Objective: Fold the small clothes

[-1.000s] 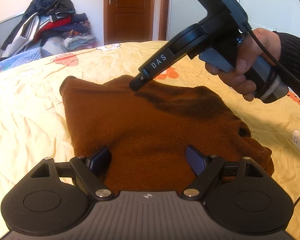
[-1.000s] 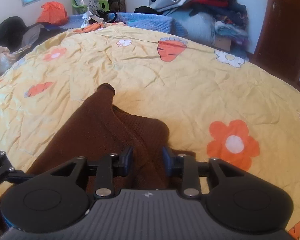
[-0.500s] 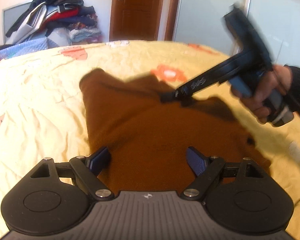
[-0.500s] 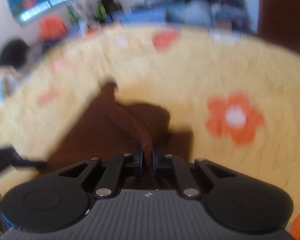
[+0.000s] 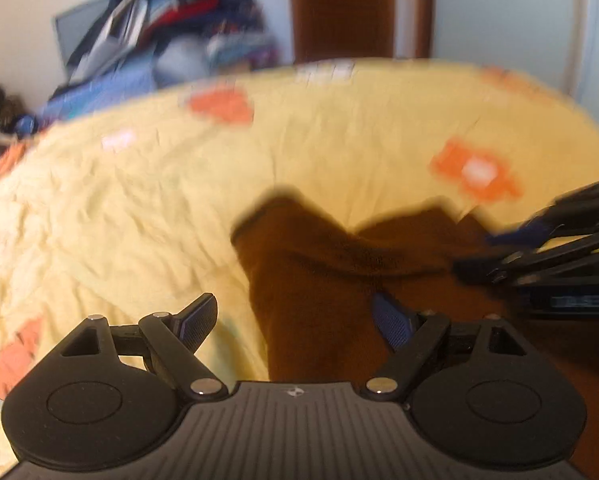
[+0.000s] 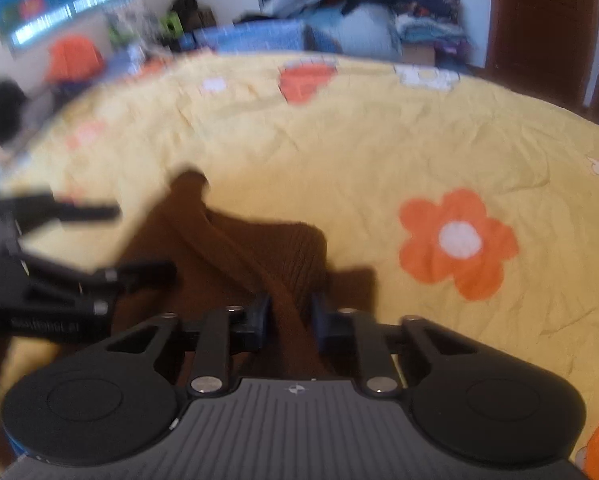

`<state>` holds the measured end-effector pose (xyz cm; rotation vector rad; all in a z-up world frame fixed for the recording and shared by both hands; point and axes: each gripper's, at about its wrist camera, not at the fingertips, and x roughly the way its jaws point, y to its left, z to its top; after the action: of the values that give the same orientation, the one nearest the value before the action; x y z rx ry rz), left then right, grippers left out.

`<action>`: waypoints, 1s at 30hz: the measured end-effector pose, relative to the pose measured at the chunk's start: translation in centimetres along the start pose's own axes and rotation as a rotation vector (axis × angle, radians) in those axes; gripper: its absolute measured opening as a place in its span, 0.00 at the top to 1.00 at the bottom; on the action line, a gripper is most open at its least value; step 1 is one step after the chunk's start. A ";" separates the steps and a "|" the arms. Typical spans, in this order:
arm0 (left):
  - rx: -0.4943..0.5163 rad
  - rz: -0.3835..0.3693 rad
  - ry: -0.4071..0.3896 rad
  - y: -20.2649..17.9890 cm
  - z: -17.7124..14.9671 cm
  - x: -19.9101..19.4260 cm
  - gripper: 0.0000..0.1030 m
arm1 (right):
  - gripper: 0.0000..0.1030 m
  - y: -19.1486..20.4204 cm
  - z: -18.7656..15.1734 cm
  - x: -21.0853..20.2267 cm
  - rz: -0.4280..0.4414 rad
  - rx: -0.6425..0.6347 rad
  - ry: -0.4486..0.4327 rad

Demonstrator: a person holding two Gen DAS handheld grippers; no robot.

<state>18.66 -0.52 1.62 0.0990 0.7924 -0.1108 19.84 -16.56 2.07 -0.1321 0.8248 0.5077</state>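
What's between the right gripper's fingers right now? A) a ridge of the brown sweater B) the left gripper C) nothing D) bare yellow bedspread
A: in the right wrist view a raised fold of the brown sweater runs straight between the right gripper fingers, whose jaws are opening.

Brown knit sweater (image 6: 235, 248), yellow bedsheet (image 6: 339, 140) w/ orange flowers (white centres)
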 end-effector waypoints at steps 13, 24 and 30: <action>-0.577 -0.608 0.194 7.6 -10.5 -8.5 0.18 | 0.17 -5.5 -11.0 -11.2 0.348 0.532 -0.083; -0.487 -0.629 0.322 5.7 -10.4 -8.5 0.74 | 0.75 -3.2 -15.6 -8.8 0.562 0.639 0.106; -0.313 -0.587 0.265 3.3 -13.6 -11.8 0.74 | 0.77 -2.3 -18.2 -12.6 0.508 0.519 0.094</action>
<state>1.32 5.25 0.72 -0.4271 1.0766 -0.5344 1.61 -28.93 -1.27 0.5482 1.0621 0.7477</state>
